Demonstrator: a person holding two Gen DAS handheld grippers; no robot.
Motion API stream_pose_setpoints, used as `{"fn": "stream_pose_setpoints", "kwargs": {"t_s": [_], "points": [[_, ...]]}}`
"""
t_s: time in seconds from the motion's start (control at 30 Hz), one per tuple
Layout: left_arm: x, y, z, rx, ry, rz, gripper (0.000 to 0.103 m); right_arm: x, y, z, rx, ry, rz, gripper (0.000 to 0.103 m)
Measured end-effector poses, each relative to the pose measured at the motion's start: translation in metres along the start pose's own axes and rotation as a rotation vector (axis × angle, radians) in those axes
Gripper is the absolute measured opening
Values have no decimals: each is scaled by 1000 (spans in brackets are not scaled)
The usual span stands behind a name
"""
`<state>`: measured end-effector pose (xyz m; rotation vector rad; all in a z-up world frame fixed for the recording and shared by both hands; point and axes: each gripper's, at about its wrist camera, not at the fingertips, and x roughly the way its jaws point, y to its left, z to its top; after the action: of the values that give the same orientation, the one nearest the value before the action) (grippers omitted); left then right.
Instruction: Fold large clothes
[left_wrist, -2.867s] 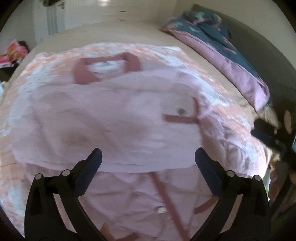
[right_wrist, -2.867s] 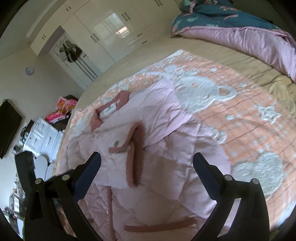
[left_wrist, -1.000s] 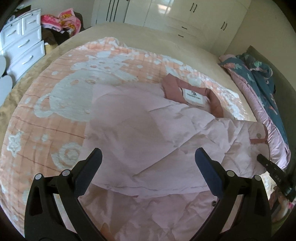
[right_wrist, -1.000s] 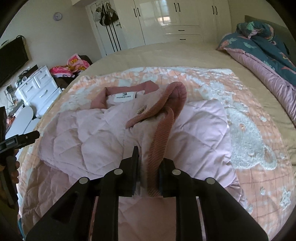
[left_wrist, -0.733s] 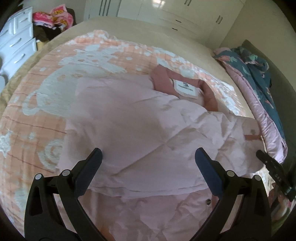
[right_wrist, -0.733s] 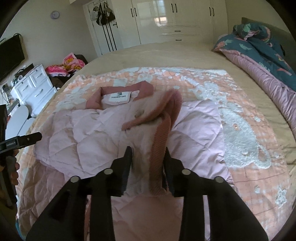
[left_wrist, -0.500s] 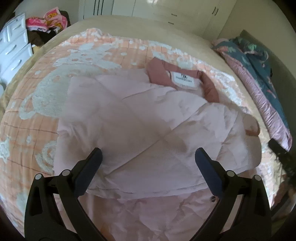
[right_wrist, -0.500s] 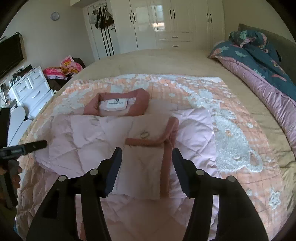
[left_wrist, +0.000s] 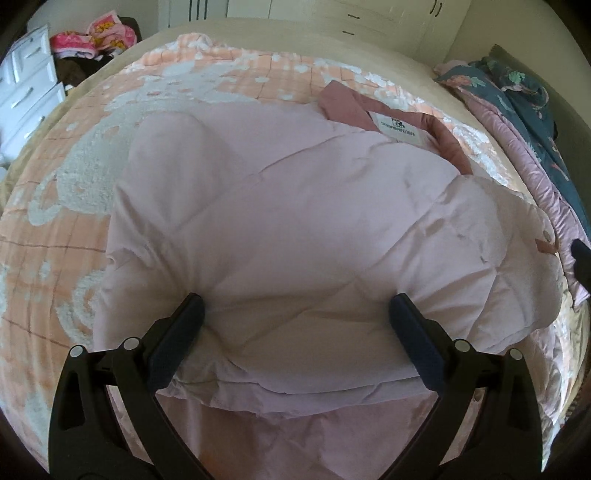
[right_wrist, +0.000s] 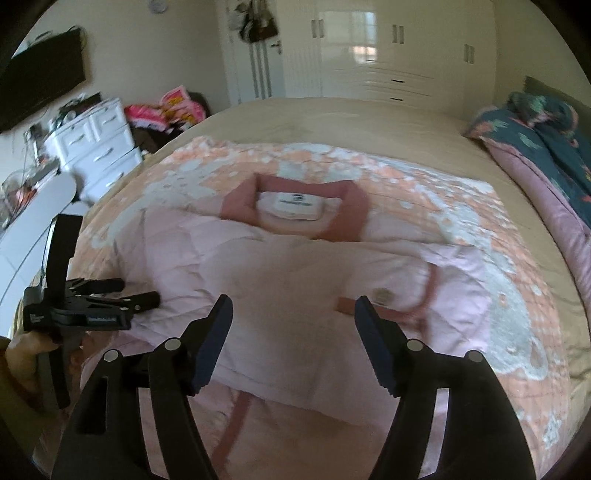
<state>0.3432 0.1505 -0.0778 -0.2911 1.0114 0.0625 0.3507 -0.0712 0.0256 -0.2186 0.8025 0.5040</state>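
The left gripper (left_wrist: 295, 314) stands wide open, its fingertips against the near fold of the pink quilted jacket (left_wrist: 303, 229), which lies on the peach blanket (left_wrist: 55, 229). The right gripper (right_wrist: 293, 317) hovers over the jacket, jaws opening, nothing between them. Both sleeves lie folded across; the rose collar (right_wrist: 295, 210) faces away.
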Motion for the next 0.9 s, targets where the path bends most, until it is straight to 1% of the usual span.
{"fn": "stream_pose_setpoints", "kwargs": {"t_s": [0.03, 0.13, 0.17, 0.2, 0.23, 0.3, 0.4, 0.5, 0.63, 0.7, 0.9], "points": [[0, 0, 0, 0, -1, -2, 95, 7, 4, 0, -2, 16, 6, 67], [-1, 0, -1, 3, -8, -7, 95, 36, 11, -4, -1, 102, 16, 67], [-1, 0, -2, 4, -10, -8, 95, 52, 11, -10, 4, 158, 0, 68], [-1, 1, -2, 4, -13, -11, 95, 65, 10, -16, 18, 191, -7, 70], [-1, 1, -3, 7, -18, -13, 95, 72, 10, -20, 34, 200, -8, 72], [-2, -1, -6, 19, -31, -6, 95, 82, 11, -26, 44, 194, -28, 74], [-4, -2, -8, 19, -37, -2, 94, 85, 13, -28, 43, 190, -52, 75], [-11, -4, -10, 12, -35, 6, 94, 81, 13, -31, 55, 175, -46, 75], [-26, -11, -16, 55, -56, 55, 94, 71, 12, -35, 75, 161, -39, 75], [-32, -11, -19, 55, -58, 64, 94, 65, 13, -37, 86, 160, -34, 75], [-45, -10, -23, 38, -46, 45, 94, 54, 15, -41, 101, 157, -14, 77]]}}
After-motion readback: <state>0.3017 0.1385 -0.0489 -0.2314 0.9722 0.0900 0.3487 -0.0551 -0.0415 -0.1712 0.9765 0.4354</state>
